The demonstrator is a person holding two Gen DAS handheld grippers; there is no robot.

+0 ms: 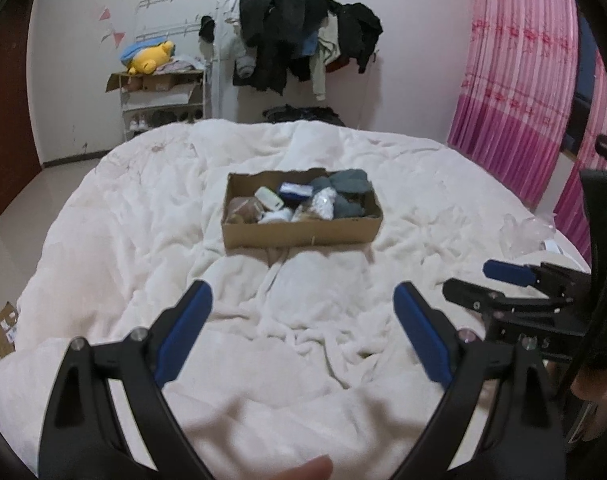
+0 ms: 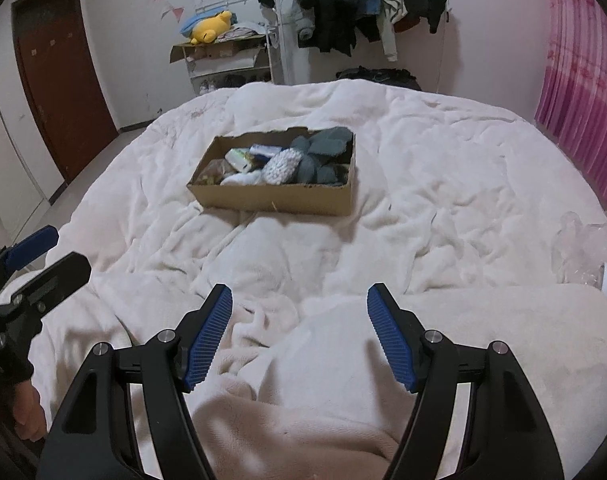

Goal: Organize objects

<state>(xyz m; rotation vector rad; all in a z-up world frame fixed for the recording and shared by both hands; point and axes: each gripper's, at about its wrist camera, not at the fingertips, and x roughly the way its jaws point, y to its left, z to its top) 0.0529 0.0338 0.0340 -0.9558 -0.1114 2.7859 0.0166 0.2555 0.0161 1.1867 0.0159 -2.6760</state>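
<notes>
A shallow cardboard box sits in the middle of a bed covered by a rumpled white blanket. Inside lie grey socks, a white knitted item, a blue-and-white packet and other small things. My left gripper hovers over the blanket well short of the box, open, nothing between its blue pads. My right gripper is likewise open and empty, also short of the box. Each gripper shows at the edge of the other's view: the right gripper, the left gripper.
Crinkled clear plastic lies on the bed's right side. Beyond the bed stand a white shelf rack with a yellow plush toy, a rack of dark clothes, pink curtains and a brown door.
</notes>
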